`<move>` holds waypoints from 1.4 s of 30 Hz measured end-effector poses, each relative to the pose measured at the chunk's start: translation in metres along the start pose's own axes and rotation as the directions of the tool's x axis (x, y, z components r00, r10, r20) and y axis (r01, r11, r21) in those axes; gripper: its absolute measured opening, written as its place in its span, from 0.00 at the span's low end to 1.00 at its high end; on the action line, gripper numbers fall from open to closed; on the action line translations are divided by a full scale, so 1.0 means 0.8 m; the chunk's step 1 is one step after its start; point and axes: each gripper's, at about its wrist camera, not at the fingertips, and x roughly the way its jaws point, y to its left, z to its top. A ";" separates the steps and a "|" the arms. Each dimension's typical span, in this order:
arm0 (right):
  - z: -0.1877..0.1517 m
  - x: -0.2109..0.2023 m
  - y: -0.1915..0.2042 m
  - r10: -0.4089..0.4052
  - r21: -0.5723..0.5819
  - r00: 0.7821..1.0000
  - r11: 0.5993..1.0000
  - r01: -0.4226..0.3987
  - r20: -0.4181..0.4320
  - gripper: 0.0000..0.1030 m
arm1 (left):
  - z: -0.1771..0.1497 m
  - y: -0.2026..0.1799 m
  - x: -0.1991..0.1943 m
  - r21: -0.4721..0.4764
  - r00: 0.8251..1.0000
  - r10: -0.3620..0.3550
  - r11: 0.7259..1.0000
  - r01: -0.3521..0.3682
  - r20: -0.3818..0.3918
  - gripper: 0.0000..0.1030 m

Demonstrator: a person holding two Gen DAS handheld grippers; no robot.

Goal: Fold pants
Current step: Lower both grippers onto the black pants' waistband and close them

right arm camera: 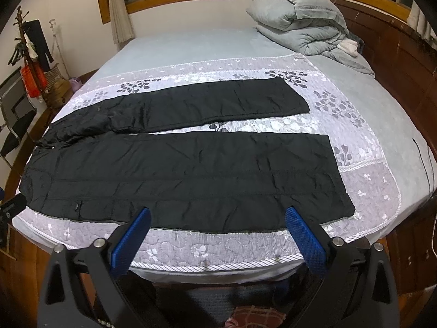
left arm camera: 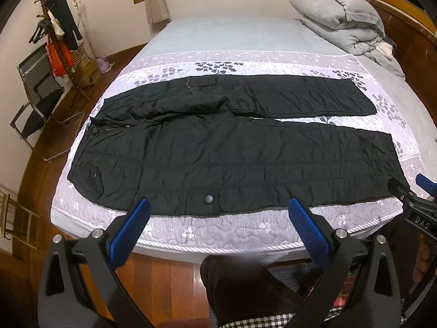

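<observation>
Black padded pants lie flat across the bed, waist to the left, both legs stretched to the right with a narrow gap between them. In the right wrist view the same pants fill the middle of the bed. My left gripper hovers open over the near leg's front edge, nothing between its blue pads. My right gripper is open too, above the near leg's front hem side. The right gripper's tip shows at the right edge of the left wrist view, near the leg cuff.
The bed has a lilac floral quilt and a folded grey duvet at the far right by the wooden headboard. A coat stand and folding chair stand left. A person's dark-trousered knee is below.
</observation>
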 end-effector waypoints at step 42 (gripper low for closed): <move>0.372 0.486 -0.257 0.151 -0.099 0.949 0.978 -0.185 -0.278 0.96 | 0.391 -0.219 0.497 0.182 0.919 -0.322 0.913 0.365 -0.226 0.97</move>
